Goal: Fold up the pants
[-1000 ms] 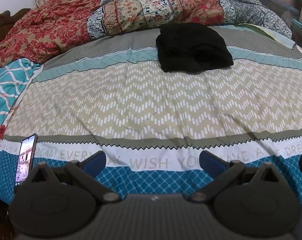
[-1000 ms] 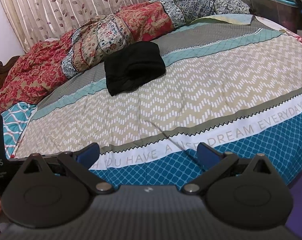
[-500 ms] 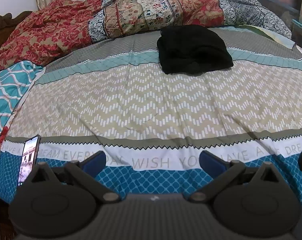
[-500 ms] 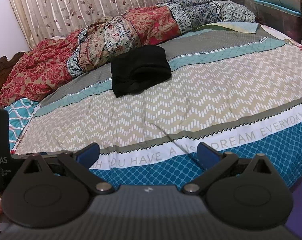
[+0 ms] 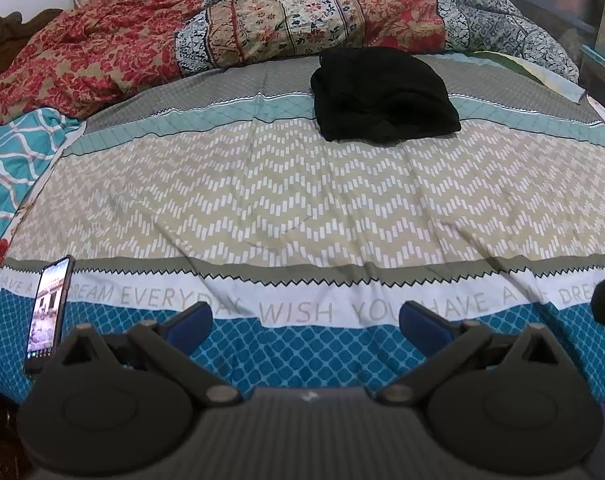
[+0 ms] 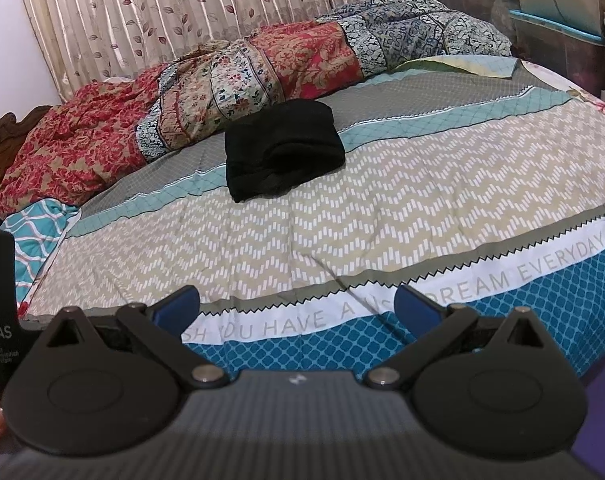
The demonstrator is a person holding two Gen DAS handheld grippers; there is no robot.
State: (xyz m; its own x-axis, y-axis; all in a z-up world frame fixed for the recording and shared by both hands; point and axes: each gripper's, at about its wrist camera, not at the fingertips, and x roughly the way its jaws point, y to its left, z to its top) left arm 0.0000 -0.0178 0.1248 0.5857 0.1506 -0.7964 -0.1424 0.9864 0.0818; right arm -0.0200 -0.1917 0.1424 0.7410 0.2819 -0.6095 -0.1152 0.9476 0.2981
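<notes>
Pants (image 5: 384, 94) lie bundled far across the bedsheet (image 5: 302, 200), so I'd carry both spread grippers, left (image 5: 306, 320) and right (image 6: 296, 306), there before pinching the waistband.

A wide bed (image 6: 422, 208) fills the room, spread with a chevron-and-teal bedspread (image 5: 302, 208). A rumpled red floral quilt (image 6: 230, 92) lies heaped along its far side. Behind hang pleated leaf-print curtains (image 6: 182, 16), beside a white wall (image 6: 10, 48) and dark carved headboard (image 6: 6, 132).
</notes>
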